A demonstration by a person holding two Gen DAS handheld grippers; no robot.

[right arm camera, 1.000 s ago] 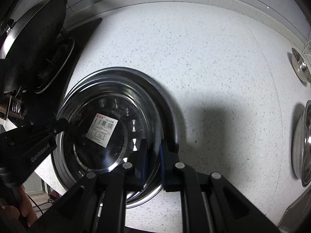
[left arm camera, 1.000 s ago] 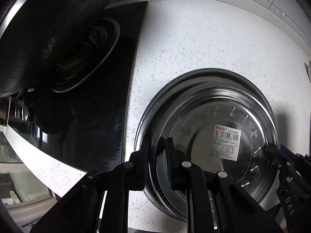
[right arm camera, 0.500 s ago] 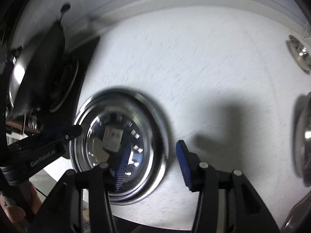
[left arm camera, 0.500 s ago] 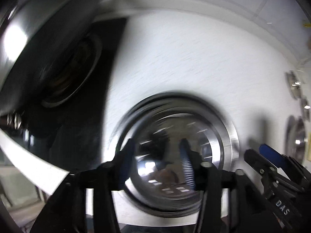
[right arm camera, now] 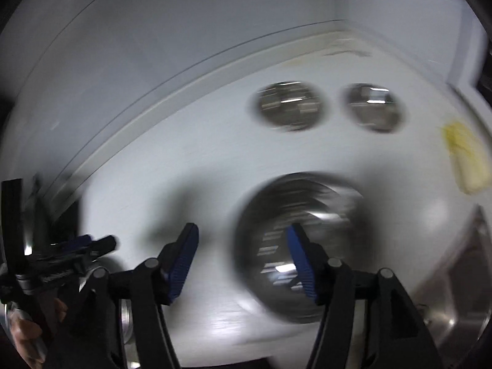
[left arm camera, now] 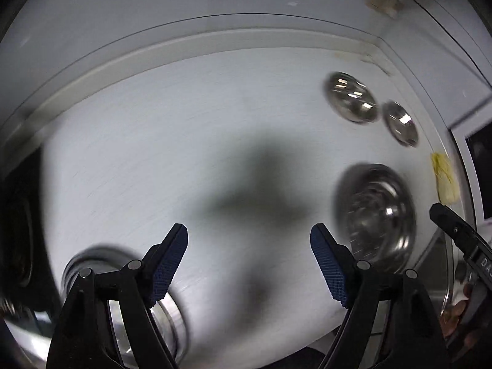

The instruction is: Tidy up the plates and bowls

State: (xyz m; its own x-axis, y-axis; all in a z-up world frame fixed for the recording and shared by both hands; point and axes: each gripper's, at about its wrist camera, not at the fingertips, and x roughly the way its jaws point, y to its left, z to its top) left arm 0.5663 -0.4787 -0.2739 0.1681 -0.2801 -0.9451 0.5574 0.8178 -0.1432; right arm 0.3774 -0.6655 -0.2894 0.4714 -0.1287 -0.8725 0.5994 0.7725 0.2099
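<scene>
Both views are motion-blurred. My left gripper is open and empty above the white counter. The stacked steel plates lie at the lower left, behind its left finger. A large steel bowl sits on the counter to the right. Two small steel bowls stand at the back right. My right gripper is open and empty, its right finger in front of the large bowl. The two small bowls are beyond it. The left gripper shows at the lower left.
A yellow cloth lies at the counter's right edge, also in the right wrist view. The sink is at the lower right. The black stove is at the left edge. The tiled wall rises behind the counter.
Both grippers let go of the plate rim, opened wide, and swung right, away from the stacked plates toward the bowls. The plates now sit at the lower left of both views.
</scene>
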